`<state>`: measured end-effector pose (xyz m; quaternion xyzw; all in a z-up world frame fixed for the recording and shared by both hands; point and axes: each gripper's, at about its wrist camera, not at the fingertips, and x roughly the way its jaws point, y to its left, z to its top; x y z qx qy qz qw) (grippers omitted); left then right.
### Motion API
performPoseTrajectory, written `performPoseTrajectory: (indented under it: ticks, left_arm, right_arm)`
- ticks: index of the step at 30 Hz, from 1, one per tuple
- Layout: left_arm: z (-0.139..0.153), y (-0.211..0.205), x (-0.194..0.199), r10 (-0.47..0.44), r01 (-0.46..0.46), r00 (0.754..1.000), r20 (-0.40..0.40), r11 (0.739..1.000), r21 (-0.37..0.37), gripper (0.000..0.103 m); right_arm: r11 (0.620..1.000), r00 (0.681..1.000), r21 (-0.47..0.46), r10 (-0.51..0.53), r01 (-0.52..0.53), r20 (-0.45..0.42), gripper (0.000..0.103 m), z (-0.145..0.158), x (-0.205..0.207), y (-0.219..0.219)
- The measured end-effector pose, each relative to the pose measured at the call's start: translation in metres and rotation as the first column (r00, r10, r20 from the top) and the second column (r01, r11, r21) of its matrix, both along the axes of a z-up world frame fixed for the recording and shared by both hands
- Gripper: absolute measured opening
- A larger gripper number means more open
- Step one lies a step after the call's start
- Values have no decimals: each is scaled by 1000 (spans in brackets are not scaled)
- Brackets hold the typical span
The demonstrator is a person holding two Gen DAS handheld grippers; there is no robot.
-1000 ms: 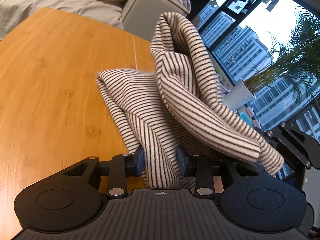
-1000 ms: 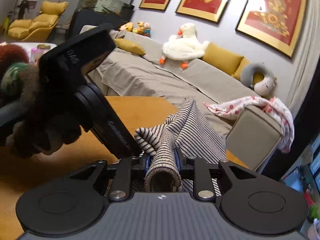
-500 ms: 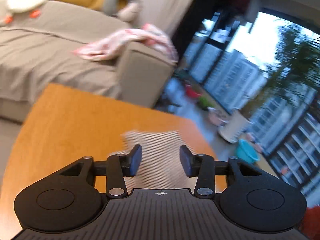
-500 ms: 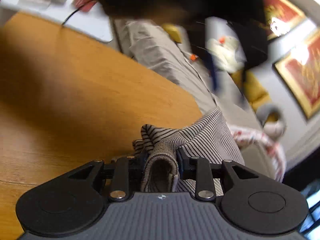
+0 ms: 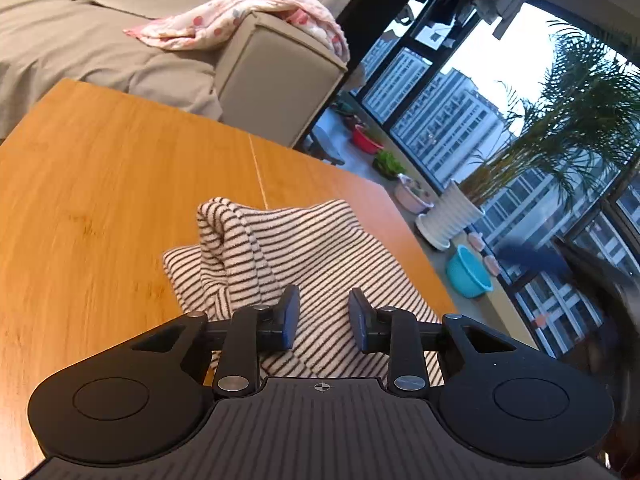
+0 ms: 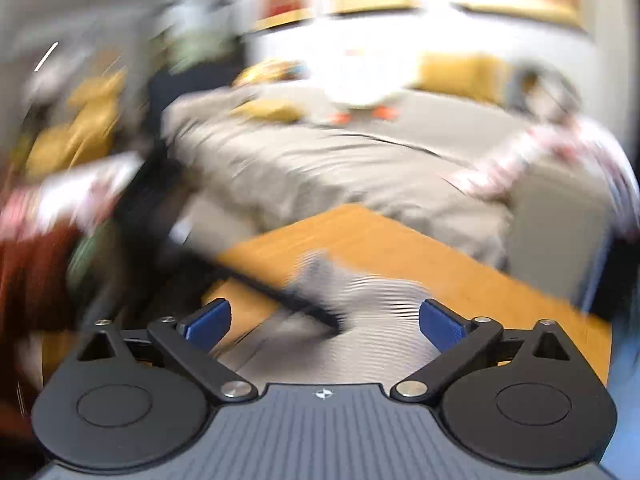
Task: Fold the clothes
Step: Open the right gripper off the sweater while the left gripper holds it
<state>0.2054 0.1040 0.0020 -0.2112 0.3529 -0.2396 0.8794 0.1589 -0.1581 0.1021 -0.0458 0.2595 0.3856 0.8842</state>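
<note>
A black-and-white striped garment (image 5: 320,240) lies in a loose, partly folded heap on the wooden table (image 5: 100,200), with a rolled edge at its left. My left gripper (image 5: 323,316) hovers just over its near part. Its jaws are closing to a narrow gap with nothing pinched between them. The right wrist view is badly blurred. In it my right gripper (image 6: 324,320) is opening wide, its blue pads (image 6: 210,318) far apart above the striped garment (image 6: 372,300), not touching it. A dark blurred shape crosses in front of that gripper.
A grey sofa (image 5: 100,40) stands behind the table with a pink dotted cloth (image 5: 240,20) draped over its arm. To the right of the table edge are a white plant pot (image 5: 452,216), a turquoise basin (image 5: 468,272) and large windows.
Both grippers have let go of the striped garment, which dropped from a raised drape into a heap on the table. The right jaws spread wide; the left gripper pulled back and narrowed.
</note>
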Motion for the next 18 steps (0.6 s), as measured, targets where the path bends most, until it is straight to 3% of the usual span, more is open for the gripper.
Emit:
performPoseTrajectory:
  ticks: [3, 6, 9, 11, 12, 15, 18]
  left_arm:
    - [-1, 3, -1, -4, 4, 1000, 8, 1000, -15, 32]
    - [0, 4, -4, -10, 10, 1000, 13, 1000, -19, 32]
    - [-1, 7, -2, -10, 11, 1000, 16, 1000, -14, 32]
    - [-2, 10, -5, -6, 6, 1000, 20, 1000, -20, 31]
    - [-3, 13, -7, -3, 4, 1000, 21, 1000, -27, 31]
    - [-6, 18, -7, -8, 9, 1000, 24, 998, -55, 30]
    - [-9, 20, -4, -13, 15, 1000, 23, 997, -77, 29]
  right_arm:
    - [992, 980, 68, -89, 103, -177, 99, -23, 62, -9]
    - [986, 926, 82, -109, 148, -363, 89, -59, 107, -2]
    - [986, 885, 71, -100, 148, -455, 84, -95, 125, 8]
    - [985, 902, 121, -58, 121, -429, 66, -95, 114, 12]
    - [987, 928, 131, -43, 98, -369, 61, -85, 102, 14]
    - [993, 986, 115, 31, -12, -164, 58, -56, 66, 23]
    - [999, 995, -38, -25, 21, -101, 58, -58, 55, 31]
